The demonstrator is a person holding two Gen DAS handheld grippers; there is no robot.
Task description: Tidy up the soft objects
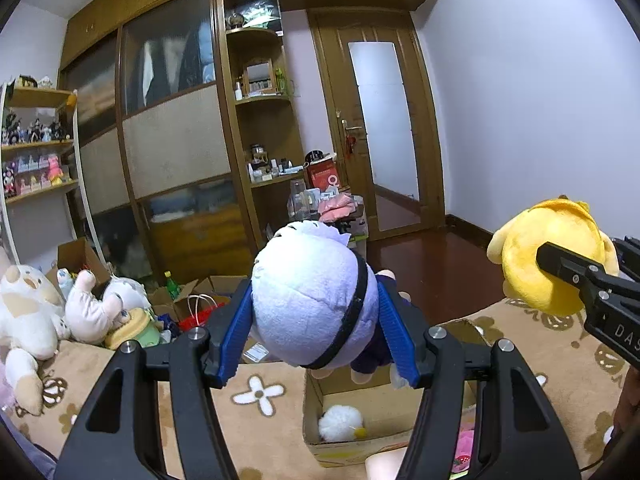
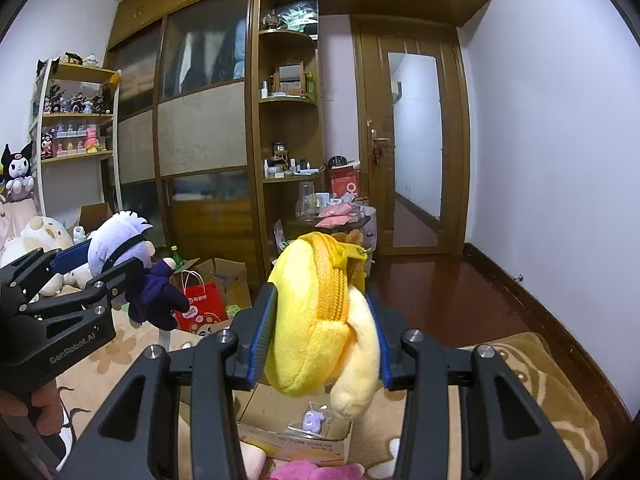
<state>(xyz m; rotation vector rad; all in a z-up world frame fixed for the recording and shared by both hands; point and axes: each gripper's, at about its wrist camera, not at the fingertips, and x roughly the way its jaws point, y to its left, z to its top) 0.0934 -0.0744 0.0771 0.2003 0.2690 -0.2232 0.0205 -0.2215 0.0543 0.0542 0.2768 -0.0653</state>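
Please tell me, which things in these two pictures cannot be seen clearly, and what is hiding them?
- Cardboard box, left wrist view: far side and right wall hidden by the left gripper and the purple-haired doll.
- Doll's face: turned away in both views.
- Yellow plush pouch, right wrist view: lower part covers the box; contents behind the zipper unseen.
- Pink plush: cut off by the bottom edge.
- Shelf figurines: too small.

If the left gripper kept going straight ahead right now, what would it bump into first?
Probably nothing soon. The left gripper, clamped on the lilac-haired plush doll, points over the open cardboard box toward the brown wooden wardrobe across the room. The depth is hard to judge.
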